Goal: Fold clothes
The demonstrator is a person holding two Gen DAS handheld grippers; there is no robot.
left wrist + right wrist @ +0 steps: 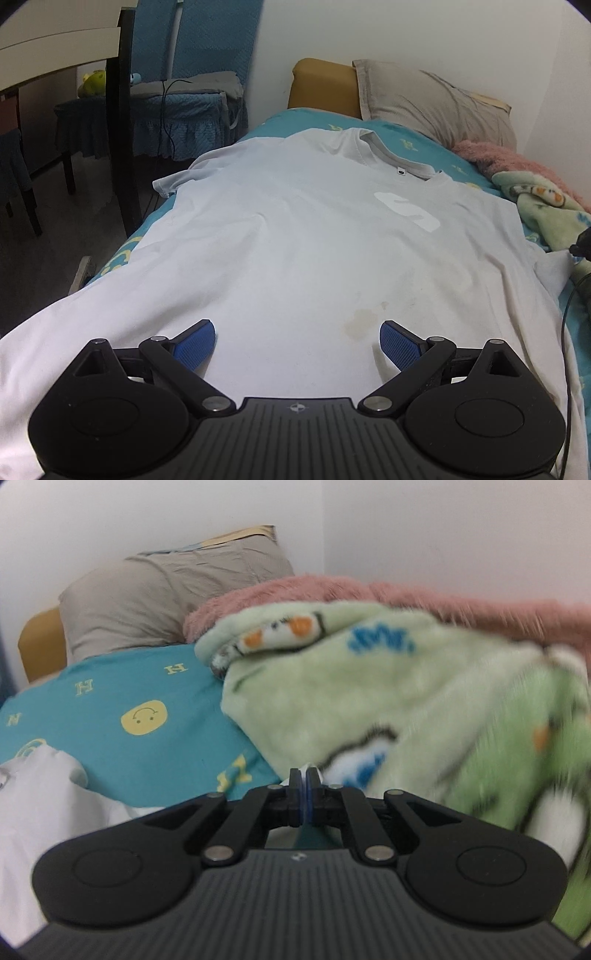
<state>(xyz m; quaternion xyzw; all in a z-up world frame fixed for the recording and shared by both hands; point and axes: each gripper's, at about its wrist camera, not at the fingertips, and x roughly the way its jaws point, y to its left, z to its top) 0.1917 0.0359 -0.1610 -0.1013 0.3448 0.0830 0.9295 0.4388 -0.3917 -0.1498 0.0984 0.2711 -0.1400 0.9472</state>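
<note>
A white T-shirt [295, 229] lies spread flat on the bed, collar toward the pillow, with a white logo on its chest. My left gripper [297, 341] is open, its blue pads resting over the shirt's lower part near a faint yellow stain. My right gripper [305, 794] is shut, and a small tip of white cloth [308, 767] shows between its fingertips; it looks like the shirt's right edge. Part of the white shirt [40, 797] shows at the left of the right wrist view.
The bed has a teal sheet [140, 716] with yellow prints. A grey pillow [432, 99] lies at the head. A pink blanket [369, 590] and a green printed blanket [388, 686] are heaped along the wall side. A table and chairs [122, 118] stand left of the bed.
</note>
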